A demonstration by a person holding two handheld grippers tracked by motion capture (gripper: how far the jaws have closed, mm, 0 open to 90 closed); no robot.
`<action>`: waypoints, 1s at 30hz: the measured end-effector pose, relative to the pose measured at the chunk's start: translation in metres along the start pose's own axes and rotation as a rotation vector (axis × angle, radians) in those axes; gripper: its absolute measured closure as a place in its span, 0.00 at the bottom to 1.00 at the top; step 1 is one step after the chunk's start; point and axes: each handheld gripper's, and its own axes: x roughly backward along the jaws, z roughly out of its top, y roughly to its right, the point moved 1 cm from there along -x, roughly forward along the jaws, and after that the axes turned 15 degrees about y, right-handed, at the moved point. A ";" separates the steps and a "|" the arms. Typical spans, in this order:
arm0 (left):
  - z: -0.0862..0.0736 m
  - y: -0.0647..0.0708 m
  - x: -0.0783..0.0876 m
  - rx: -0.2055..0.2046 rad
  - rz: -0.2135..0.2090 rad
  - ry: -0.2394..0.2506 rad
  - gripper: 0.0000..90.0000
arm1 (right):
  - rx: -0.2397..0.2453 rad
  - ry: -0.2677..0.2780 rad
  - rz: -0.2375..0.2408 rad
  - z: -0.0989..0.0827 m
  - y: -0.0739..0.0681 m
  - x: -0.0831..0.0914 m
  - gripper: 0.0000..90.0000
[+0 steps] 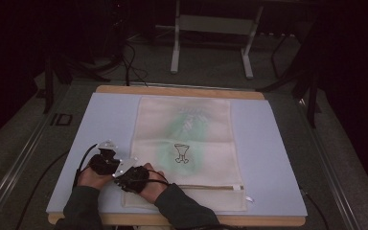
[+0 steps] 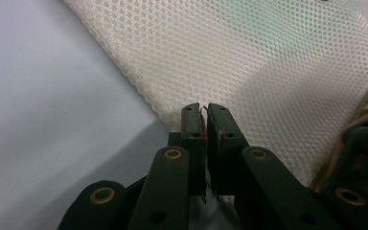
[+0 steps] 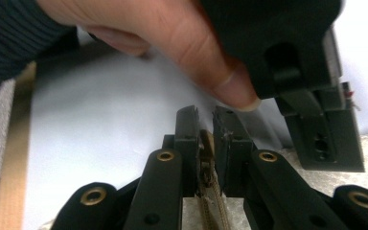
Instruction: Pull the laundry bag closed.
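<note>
Pinching the mesh bag's (image 1: 184, 143) near left edge: left gripper (image 2: 205, 111), jaws pressed together on fabric. Clamping the zipper tab (image 3: 206, 143) just beside it: right gripper (image 3: 205, 115). Running rightward along the near hem: zipper (image 1: 206, 187).

You see a cream mesh cloth bag (image 2: 268, 57), its honeycomb weave rough and matt. Its zipper (image 3: 211, 201) is tan woven tape. Your grippers' arms are matt black plastic with brass-coloured rivets. The desk (image 1: 110, 124) cover looks smooth and matt, edged with wood.
</note>
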 end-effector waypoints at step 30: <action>0.000 0.002 0.000 -0.012 0.004 -0.001 0.94 | -0.014 -0.020 0.041 -0.020 0.007 0.033 0.89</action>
